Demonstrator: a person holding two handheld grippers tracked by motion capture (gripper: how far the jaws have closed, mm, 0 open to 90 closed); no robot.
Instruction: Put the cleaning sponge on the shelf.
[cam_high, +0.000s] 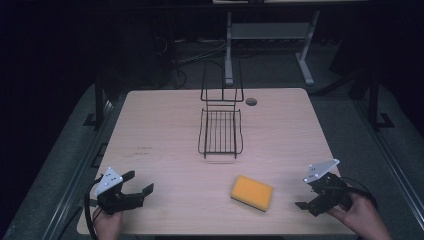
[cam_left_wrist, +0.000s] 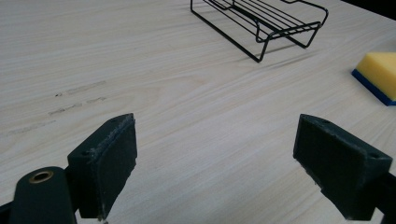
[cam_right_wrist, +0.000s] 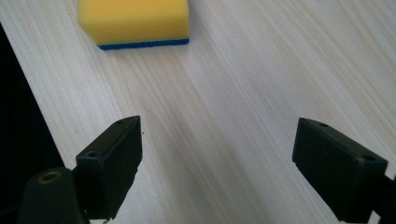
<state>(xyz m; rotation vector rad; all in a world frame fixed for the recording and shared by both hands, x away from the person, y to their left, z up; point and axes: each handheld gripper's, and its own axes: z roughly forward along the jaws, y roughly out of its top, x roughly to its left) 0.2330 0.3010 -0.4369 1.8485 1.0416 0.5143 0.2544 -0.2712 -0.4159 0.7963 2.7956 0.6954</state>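
A yellow sponge (cam_high: 251, 192) with a blue underside lies flat on the wooden table (cam_high: 165, 125), front right of centre. A black wire rack (cam_high: 220, 131) stands at the table's middle, its tall back towards the far edge. At the front left corner my left gripper (cam_high: 141, 182) is open and holds nothing; its view has the rack (cam_left_wrist: 261, 18) ahead and the sponge (cam_left_wrist: 379, 70) at the right edge. Near the front right edge my right gripper (cam_high: 305, 194) is open and empty, pointing at the sponge (cam_right_wrist: 135, 18), which lies a short way beyond its jaws.
A round cable hole (cam_high: 251, 101) sits in the table behind the rack. Beyond the far edge stand a pale desk frame (cam_high: 270, 31) and cables on a dark floor. The table's front edge (cam_right_wrist: 32, 93) runs close to the right gripper's left jaw.
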